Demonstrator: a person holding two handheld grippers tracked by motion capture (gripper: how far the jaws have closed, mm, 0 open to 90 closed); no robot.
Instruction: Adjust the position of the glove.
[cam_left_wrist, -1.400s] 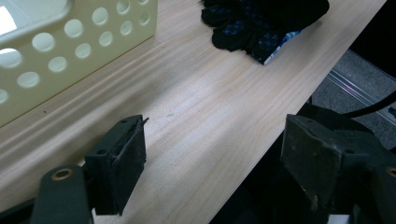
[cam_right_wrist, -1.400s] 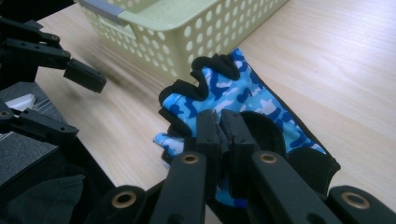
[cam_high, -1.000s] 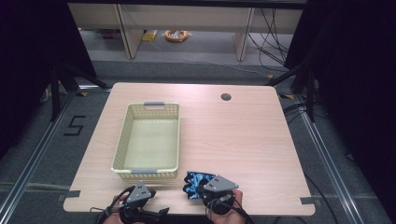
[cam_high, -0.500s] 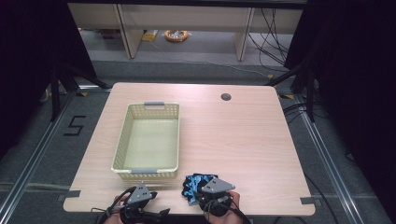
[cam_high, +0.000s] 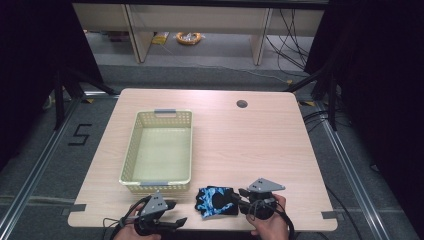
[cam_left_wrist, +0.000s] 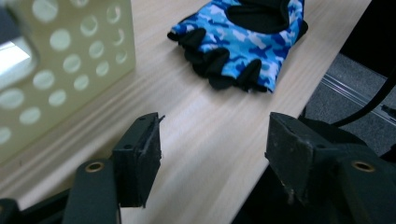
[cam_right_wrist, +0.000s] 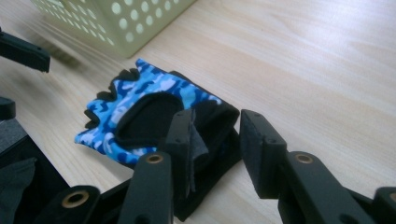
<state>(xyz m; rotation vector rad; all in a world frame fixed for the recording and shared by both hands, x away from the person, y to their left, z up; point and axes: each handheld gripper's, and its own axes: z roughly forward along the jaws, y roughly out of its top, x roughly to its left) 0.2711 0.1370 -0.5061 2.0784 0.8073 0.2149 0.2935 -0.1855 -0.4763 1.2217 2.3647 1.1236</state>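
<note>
Blue camouflage glove (cam_high: 216, 201) flat on the tabletop (cam_high: 260, 145), near its 6 o'clock edge, just off the near wall of the cream perforated basket (cam_high: 159, 150), toward the basket's 5 o'clock corner; apart from that wall, not touching. Fingerless, black palm patch up, black cuff turned toward 3 o'clock.

Right hand-held gripper (cam_high: 239, 196) at the glove's 3 o'clock side, held in a hand (cam_high: 267, 222) at the table edge. Jaws released and just been opening; in the right gripper view (cam_right_wrist: 215, 135) the cuff lies between and just past the tips, not pinched.

Left hand-held gripper (cam_high: 172, 212) at the glove's 8 o'clock, pointing toward it. Jaws (cam_left_wrist: 212, 147) parted, just been closing, nothing between them but bare wood; glove (cam_left_wrist: 243, 39) well ahead at 12 o'clock, basket wall (cam_left_wrist: 70, 60) at 10 o'clock.
</note>
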